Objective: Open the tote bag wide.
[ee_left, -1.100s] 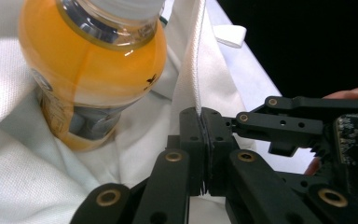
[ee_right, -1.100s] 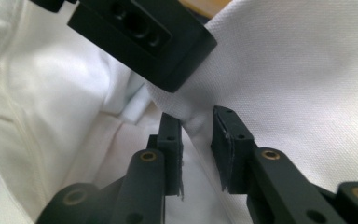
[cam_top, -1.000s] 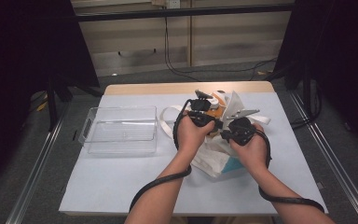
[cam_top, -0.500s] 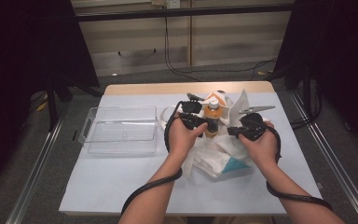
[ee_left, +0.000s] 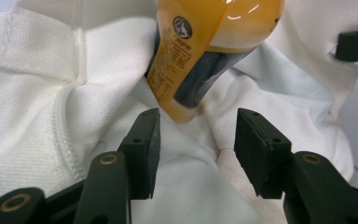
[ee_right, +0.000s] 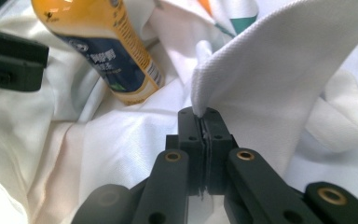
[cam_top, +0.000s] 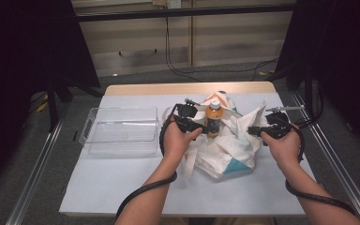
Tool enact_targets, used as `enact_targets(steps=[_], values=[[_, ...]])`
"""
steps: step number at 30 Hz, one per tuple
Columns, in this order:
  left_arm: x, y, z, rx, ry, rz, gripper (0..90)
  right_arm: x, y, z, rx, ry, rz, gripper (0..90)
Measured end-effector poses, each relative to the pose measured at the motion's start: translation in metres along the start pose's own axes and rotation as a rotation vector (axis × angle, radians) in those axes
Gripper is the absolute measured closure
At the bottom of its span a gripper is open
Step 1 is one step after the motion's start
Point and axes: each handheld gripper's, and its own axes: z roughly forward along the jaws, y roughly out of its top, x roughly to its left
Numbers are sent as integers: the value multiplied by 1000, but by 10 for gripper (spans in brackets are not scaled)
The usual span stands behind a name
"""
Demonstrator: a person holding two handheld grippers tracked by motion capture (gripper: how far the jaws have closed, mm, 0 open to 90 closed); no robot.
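My right tool [ee_right: 204,122] pinches the white cloth bag [ee_right: 270,70]; my left tool [ee_left: 196,140] is open. The orange plastic bottle [ee_left: 200,51] leans and may tip if I pull.

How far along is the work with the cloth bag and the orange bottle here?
Done: the orange bottle stands upright in the opened white cloth bag. In hand: the right gripper is shut on a fold of the bag, holding it up, while the left gripper is open just short of the bottle's base. Left: the clear bin beside the bag holds nothing.
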Motion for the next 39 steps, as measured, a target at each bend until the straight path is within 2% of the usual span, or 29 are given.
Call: enact_targets(steps=[3, 4, 6, 7, 9, 11, 13, 14, 16, 18, 22, 24, 27, 28, 31, 39], values=[[-1, 2, -2, -22, -14, 4, 472, -4, 0, -4, 0, -6, 14, 881], [-1, 3, -3, -33, -21, 17, 454, -5, 1, -6, 0, -7, 11, 871], [-3, 6, -4, -43, -7, 26, 421, -7, 1, -9, 1, -22, 7, 860], [-3, 7, -5, -55, -14, 23, 406, -9, 1, -10, 11, -30, 9, 843], [-3, 9, -6, -65, -19, 30, 365, -14, -3, -11, 1, -22, 34, 839], [-3, 12, -7, -84, -14, 44, 325, -16, -5, -12, 3, -24, 31, 838], [-5, 15, -6, -88, -30, 39, 336, -16, -6, -12, 1, -17, 29, 842], [-6, 17, -6, -81, -22, 57, 328, -15, -6, -12, 3, -18, 26, 842], [-8, 20, -5, -105, -28, 65, 310, -14, -5, -11, 2, -23, 20, 843], [-9, 23, -3, -105, -20, 88, 279, -13, -4, -11, 6, -19, 15, 843], [-10, 28, 2, -97, 11, 90, 275, -13, -3, -10, 5, -22, 9, 843], [-9, 30, 6, -100, 0, 85, 266, -13, -2, -10, 9, -19, 8, 847], [-10, 31, 10, -102, 6, 87, 259, -11, -2, -9, 14, -15, 6, 853], [-10, 32, 12, -94, 10, 104, 255, -11, -2, -9, 15, -14, 6, 853], [-10, 34, 16, -88, 9, 105, 236, -11, -1, -8, 17, -13, 1, 854], [-11, 38, 25, -95, 8, 108, 249, -9, -1, -6, 22, -13, -7, 849]])
